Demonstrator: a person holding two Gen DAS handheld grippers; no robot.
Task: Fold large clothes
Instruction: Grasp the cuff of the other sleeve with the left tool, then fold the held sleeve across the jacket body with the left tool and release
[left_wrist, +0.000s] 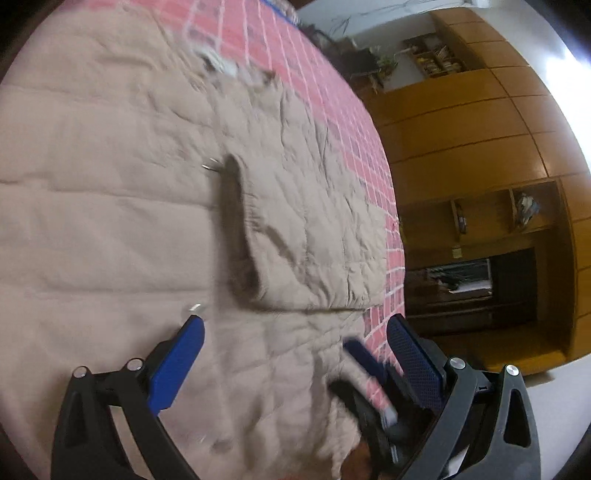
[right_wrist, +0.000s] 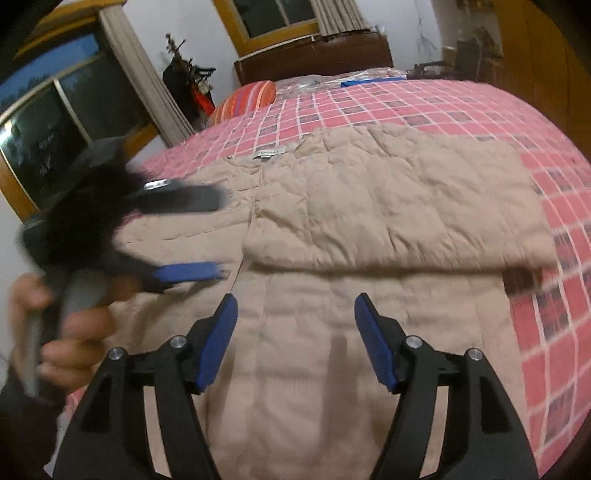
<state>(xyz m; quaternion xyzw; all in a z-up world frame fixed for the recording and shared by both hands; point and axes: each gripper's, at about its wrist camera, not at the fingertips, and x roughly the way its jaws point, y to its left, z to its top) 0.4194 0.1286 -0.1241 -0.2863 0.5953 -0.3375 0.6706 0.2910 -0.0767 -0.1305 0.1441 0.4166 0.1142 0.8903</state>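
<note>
Jacket (right_wrist: 369, 221) — flat on bed, under both | left hand-held gripper (left_wrist: 295, 332) spread | right hand-held gripper (right_wrist: 295, 306) spread

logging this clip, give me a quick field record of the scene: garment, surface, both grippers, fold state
garment: beige quilted jacket, spread flat, neck label showing
surface: pink checked bedspread
fold state: one side panel already laid over the body; the rest unfolded
left gripper: open, holding nothing, over the jacket's lower part
right gripper: open, holding nothing, above the jacket's middle
person: hand on the left gripper's handle, blurred
other: striped pillow at the far end of the bed
</note>
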